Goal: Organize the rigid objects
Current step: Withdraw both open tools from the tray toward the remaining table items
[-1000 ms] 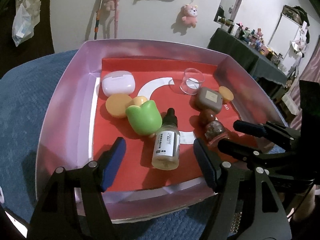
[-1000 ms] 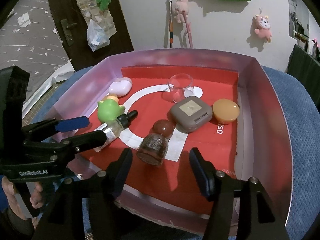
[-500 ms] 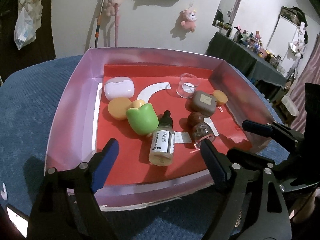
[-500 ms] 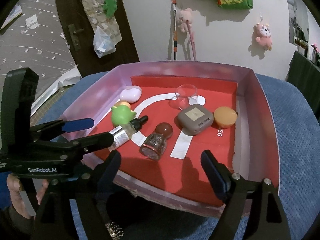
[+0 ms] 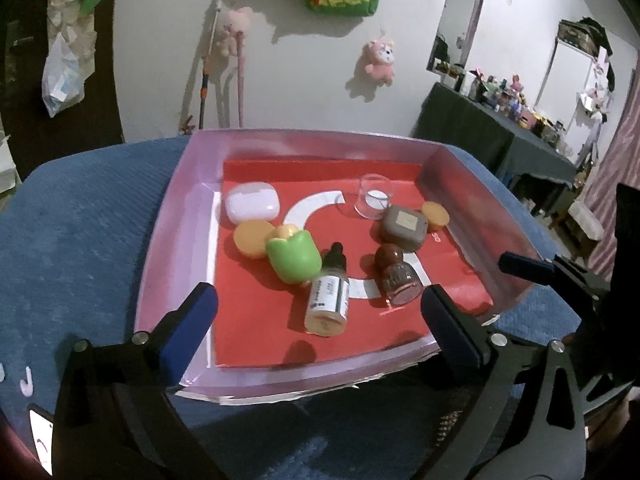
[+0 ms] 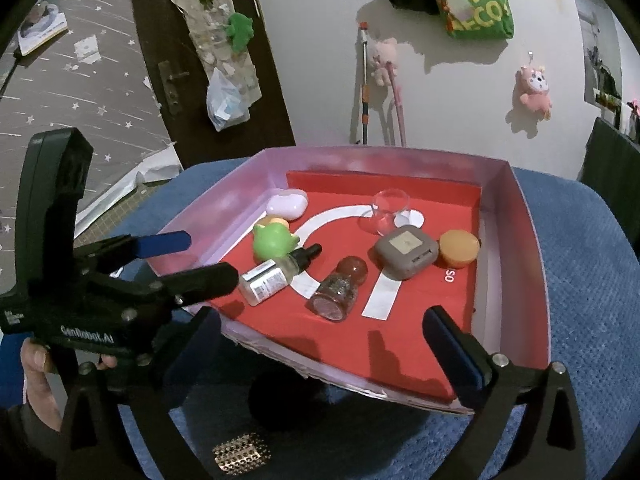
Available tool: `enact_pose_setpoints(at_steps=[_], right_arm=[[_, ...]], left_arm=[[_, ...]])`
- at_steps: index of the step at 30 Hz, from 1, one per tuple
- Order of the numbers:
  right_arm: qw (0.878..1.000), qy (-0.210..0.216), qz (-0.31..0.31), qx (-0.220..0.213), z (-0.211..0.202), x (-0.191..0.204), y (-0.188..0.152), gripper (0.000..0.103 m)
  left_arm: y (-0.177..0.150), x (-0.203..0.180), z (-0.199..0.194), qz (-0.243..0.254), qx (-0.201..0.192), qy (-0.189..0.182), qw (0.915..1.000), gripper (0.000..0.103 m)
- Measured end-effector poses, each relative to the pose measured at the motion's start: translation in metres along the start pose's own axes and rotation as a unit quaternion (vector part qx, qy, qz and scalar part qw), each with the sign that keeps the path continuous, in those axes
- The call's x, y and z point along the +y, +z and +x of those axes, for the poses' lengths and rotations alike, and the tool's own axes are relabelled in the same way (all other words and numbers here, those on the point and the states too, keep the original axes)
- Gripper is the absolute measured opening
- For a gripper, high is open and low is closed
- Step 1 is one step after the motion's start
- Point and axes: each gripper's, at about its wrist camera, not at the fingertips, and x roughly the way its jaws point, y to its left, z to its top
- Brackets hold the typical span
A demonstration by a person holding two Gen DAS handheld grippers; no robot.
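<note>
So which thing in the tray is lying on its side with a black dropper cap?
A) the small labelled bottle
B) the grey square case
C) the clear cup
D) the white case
A: the small labelled bottle lies flat beside the green toy, black cap toward it.

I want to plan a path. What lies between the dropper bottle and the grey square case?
In the right wrist view, the glitter bottle with the round brown cap lies on its side between the dropper bottle and the grey case.
</note>
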Motion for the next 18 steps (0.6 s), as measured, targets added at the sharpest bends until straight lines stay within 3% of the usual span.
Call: enact_pose_setpoints(at_steps=[18], right_arm=[[0.999, -0.02, 0.011, -0.036, -0.025, 0.002, -0.006, 0.103]], left_arm=[[-0.015, 0.003, -0.02, 0.0, -0.019, 0.019, 0.9996, 0.103]])
